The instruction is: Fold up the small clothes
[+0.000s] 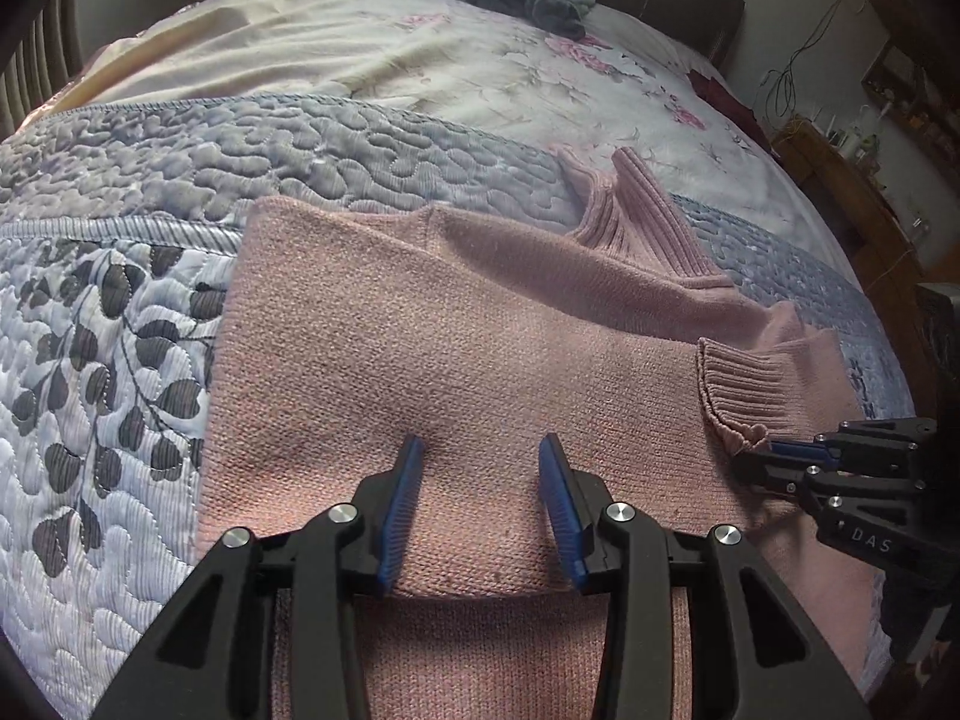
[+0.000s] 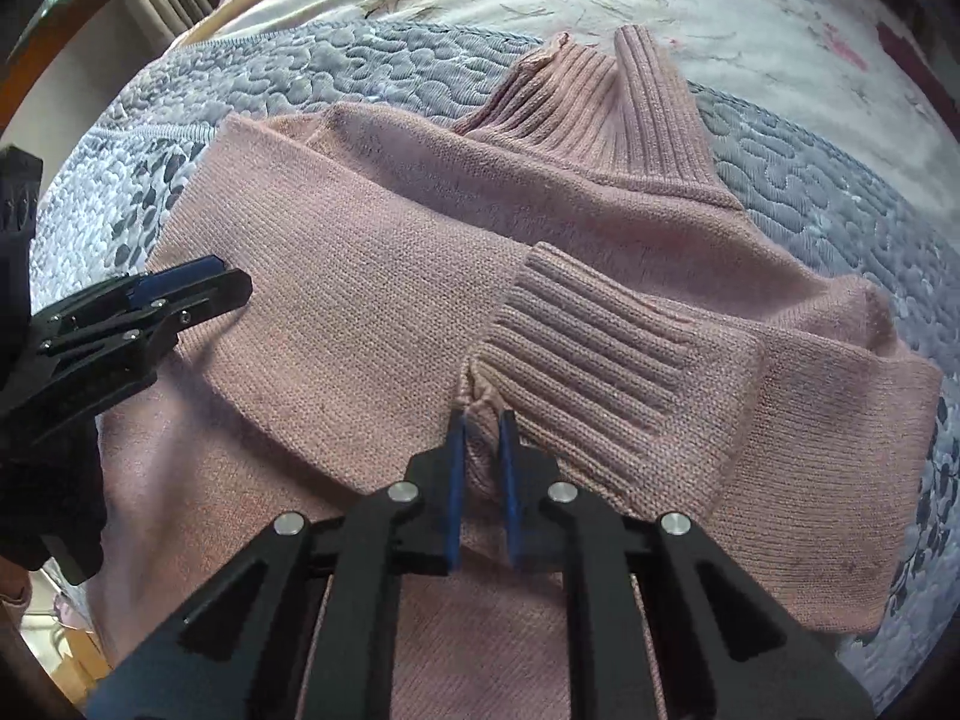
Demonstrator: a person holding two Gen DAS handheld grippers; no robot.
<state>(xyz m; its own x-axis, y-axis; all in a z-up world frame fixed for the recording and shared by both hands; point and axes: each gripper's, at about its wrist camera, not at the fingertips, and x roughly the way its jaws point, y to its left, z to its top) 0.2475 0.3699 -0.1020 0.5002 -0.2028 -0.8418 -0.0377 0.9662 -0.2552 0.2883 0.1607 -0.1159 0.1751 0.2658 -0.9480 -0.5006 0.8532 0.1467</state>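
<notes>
Pink sweater (image 1: 480, 324) fills mid-frame on the quilt (image 1: 120, 300); left gripper (image 1: 480, 450) wide open and empty, right gripper (image 2: 480, 420) pinching the cuff (image 2: 576, 378).

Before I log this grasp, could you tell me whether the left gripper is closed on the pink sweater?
No, the left gripper stands open above the pink sweater, holding nothing.

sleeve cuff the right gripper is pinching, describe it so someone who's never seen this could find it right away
On the quilted bedspread lies a pink knitted sweater. Its right sleeve is folded across the body, ending in a ribbed cuff whose edge sits between the right gripper fingers. Unlike the ribbed turtleneck collar at the top, it lies mid-body.
</notes>
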